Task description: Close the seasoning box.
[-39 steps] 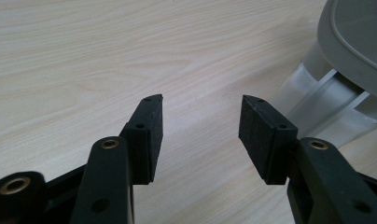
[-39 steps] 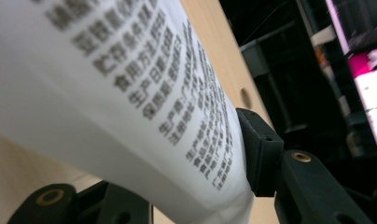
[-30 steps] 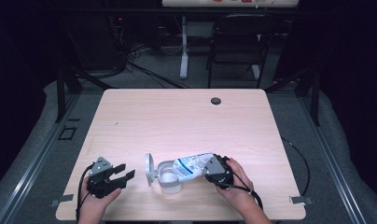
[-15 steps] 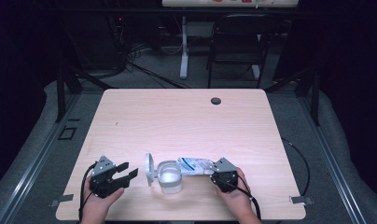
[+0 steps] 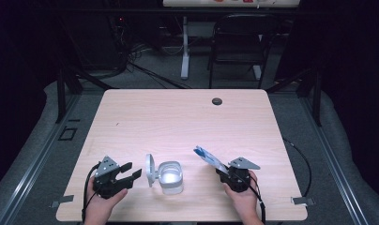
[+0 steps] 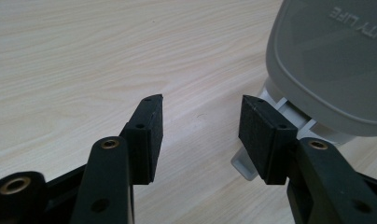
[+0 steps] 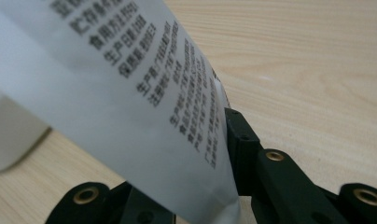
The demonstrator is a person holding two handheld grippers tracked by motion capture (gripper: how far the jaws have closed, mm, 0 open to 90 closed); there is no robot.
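Two grippers in use: right gripper (image 5: 225, 172) clamps the pouch (image 5: 210, 158), raised right of the container (image 5: 170, 177); left gripper (image 5: 130, 171) gapes empty beside its lid (image 5: 150, 169). Likely next: steady container, tip pouch over opening.

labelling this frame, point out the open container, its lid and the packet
container (image 5: 170, 176), high view, white body
lid (image 6: 326, 60), left gripper view, grey outer face
packet (image 7: 130, 107), right gripper view, printed side

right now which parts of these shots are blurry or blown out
High view: bright glare washes the table centre, surroundings fall dark. Left gripper view: the grey lid is soft, the fingers sharper. Right gripper view: the packet is close, its upper print blurred, and the white container behind is out of focus.
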